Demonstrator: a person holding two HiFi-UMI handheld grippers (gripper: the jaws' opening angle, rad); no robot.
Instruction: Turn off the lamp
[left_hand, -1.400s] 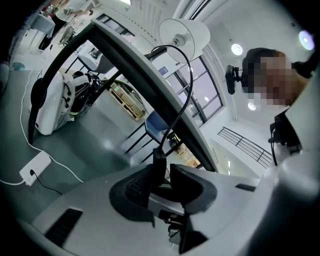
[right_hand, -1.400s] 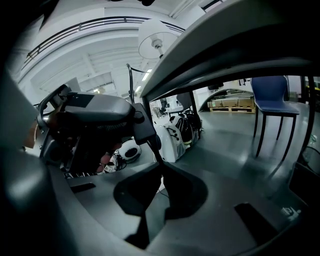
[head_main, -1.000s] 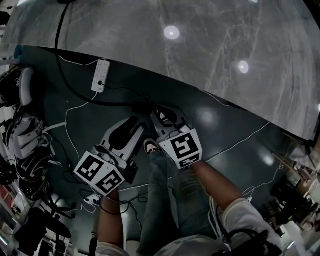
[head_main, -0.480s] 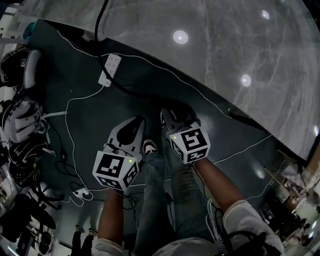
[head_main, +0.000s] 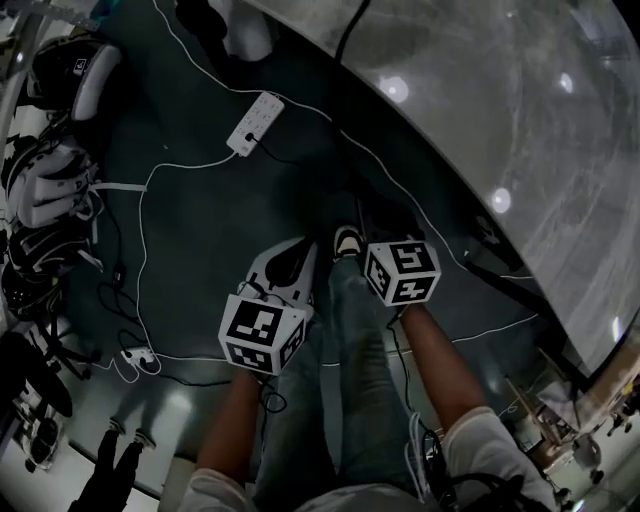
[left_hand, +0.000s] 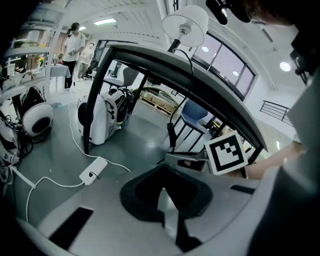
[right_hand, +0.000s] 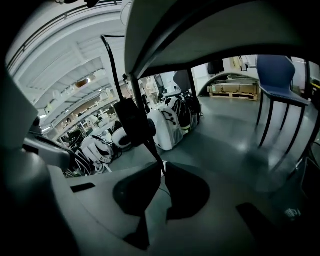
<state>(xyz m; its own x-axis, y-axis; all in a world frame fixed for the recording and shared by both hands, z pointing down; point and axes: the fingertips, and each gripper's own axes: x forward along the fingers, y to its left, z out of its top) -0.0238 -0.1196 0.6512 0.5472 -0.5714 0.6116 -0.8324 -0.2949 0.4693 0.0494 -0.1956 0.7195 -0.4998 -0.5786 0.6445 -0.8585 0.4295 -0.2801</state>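
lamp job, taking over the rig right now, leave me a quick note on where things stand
Left gripper: jaws have just been closing, now together, nothing between them.
Right gripper: shut, nothing seen gripped.
Both hang low beside the table, below its edge; the lamp shows above that edge, out of either grip.
Done: unclear; cannot tell whether the lamp is off.
Left: check the lamp, switch it off if lit.
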